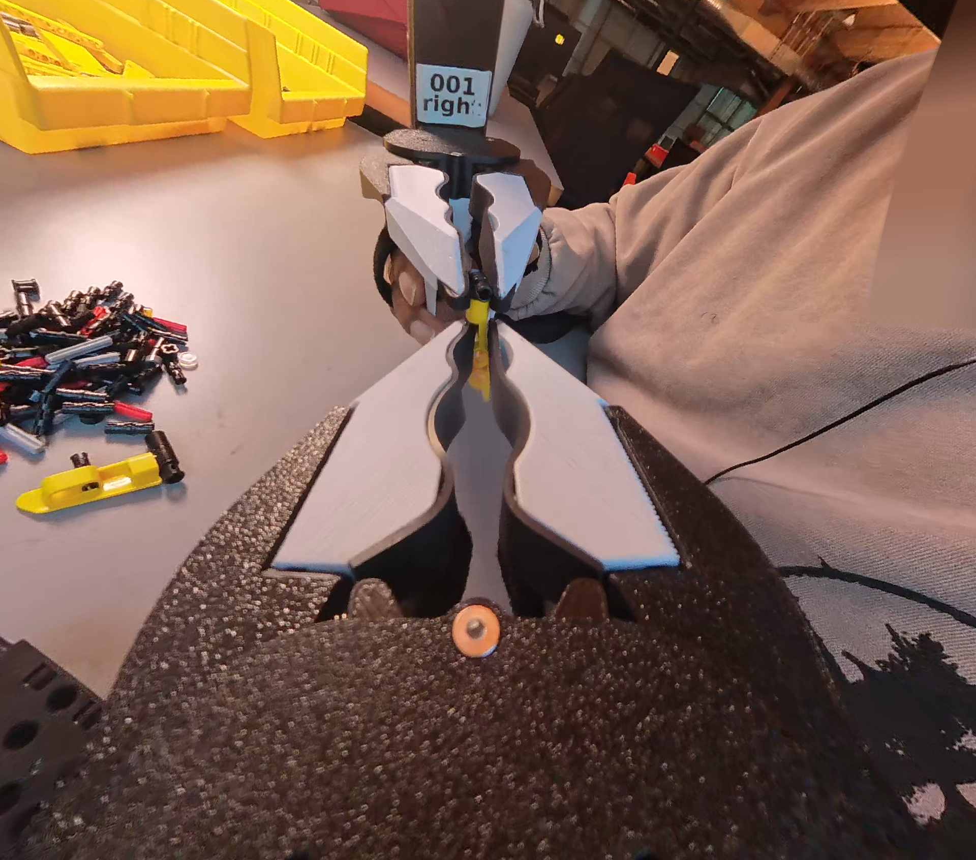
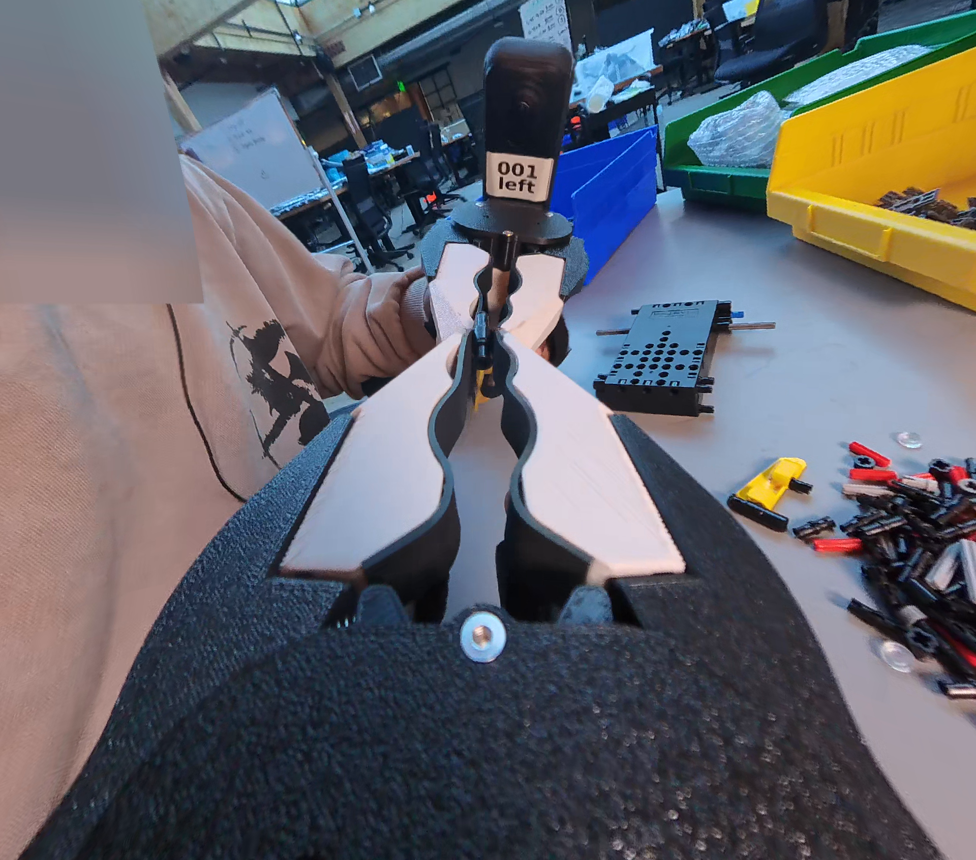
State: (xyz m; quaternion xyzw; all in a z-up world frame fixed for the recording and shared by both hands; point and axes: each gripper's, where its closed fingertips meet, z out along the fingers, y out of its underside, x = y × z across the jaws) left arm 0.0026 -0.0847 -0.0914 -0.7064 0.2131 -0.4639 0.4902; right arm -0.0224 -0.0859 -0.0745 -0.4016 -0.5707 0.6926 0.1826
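Grey tabletop (image 1: 274,222): near heaped black-red plastic pins (image 1: 90,359), left gripper (image 1: 478,335) clamping yellow plastic piece (image 1: 479,375), right gripper (image 2: 483,349) pinching small black pin (image 2: 481,333) at its end.

The left gripper (image 1: 478,333) had pale grey fingers (image 1: 391,454) edged in black on a speckled black body, and gripped a yellow piece (image 1: 479,359). The right gripper (image 2: 483,343) matched it and pinched a black pin (image 2: 481,333). Black, red and grey pins (image 1: 79,359) lay heaped on the grey table (image 1: 253,254), near bright yellow bins (image 1: 158,42), by a blue bin (image 2: 607,195) and a green one (image 2: 739,164).
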